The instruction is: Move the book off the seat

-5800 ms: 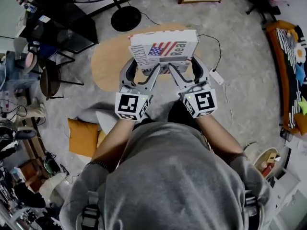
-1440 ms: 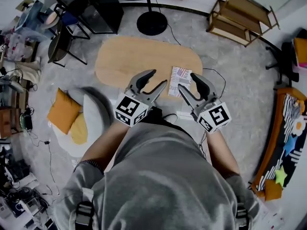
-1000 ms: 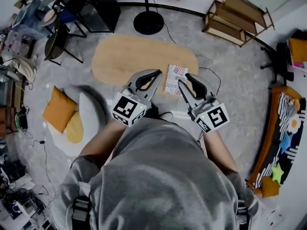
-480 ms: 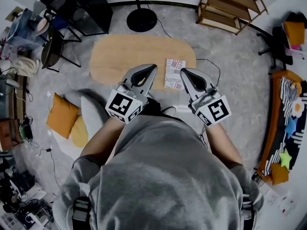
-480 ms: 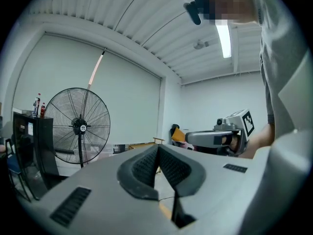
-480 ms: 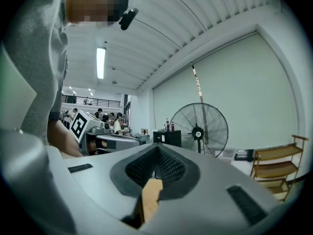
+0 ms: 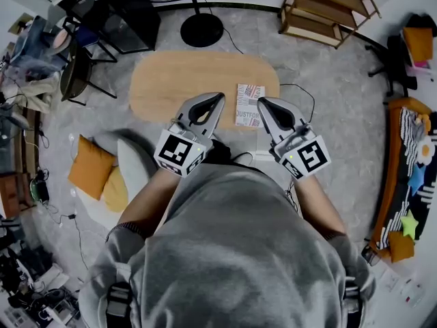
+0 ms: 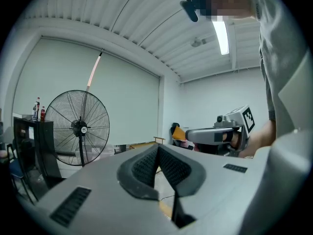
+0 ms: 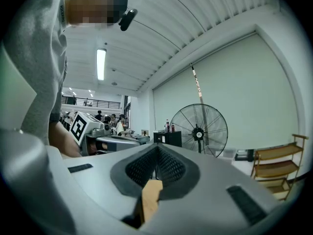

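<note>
Book (image 7: 249, 105) unmoved on table (image 7: 181, 80), right gripper (image 7: 261, 103) now closed

In the middle of the frame I held my left gripper (image 7: 219, 97) and right gripper (image 7: 261, 102), jaws closed, both empty. Between their tips the book (image 7: 248, 105) lay on the right end of the oval table (image 7: 181, 80).

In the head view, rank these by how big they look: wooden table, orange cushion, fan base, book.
Largest: wooden table.
Then: orange cushion.
Last: fan base and book look about alike, so I won't rank them.
</note>
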`<state>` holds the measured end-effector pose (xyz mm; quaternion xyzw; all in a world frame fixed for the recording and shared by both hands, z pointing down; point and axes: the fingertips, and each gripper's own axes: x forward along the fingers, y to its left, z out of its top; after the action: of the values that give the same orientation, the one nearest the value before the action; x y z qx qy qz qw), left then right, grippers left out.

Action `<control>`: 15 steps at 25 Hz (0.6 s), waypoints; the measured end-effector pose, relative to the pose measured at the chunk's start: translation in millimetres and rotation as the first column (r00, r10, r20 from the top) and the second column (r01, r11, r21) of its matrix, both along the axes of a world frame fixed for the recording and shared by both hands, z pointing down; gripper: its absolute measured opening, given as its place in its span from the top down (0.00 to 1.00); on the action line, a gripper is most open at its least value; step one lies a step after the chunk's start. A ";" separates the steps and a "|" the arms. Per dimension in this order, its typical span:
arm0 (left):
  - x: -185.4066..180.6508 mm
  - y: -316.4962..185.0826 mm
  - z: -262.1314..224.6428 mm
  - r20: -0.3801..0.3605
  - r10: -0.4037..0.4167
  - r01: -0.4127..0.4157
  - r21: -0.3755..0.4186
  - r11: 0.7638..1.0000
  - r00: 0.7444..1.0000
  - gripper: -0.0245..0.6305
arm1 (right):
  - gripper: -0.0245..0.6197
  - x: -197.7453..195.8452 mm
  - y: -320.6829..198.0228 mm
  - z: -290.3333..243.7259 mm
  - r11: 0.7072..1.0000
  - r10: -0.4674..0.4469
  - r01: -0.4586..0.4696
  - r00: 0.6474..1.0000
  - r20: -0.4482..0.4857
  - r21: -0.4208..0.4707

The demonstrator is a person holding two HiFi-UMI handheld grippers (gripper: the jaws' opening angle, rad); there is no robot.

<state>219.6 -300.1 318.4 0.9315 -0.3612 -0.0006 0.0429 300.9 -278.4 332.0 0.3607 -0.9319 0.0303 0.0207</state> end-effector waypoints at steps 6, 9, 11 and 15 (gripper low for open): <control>4.8 2.8 3.0 0.030 0.020 -0.020 0.021 1.000 0.999 0.94 | 0.95 3.5 0.3 3.4 1.000 0.010 -0.010 1.000 -0.004 -0.008; 10.2 5.2 2.8 0.038 0.035 -0.036 0.020 0.999 0.999 0.94 | 0.95 6.9 1.4 1.9 1.000 0.016 -0.016 1.000 0.000 -0.007; 10.5 3.0 1.6 0.009 0.037 -0.037 -0.002 0.999 0.999 0.94 | 0.95 9.0 0.8 -1.0 1.000 0.020 -0.020 1.000 0.010 -0.004; 11.4 0.0 -9.9 -0.010 0.031 -0.031 0.006 1.000 0.999 0.94 | 0.95 13.1 -0.1 -12.5 1.000 0.022 -0.022 0.999 0.026 0.014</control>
<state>231.0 -300.1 308.5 0.9371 -0.3465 -0.0055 0.0421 314.1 -278.5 319.6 0.3707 -0.9283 0.0283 0.0058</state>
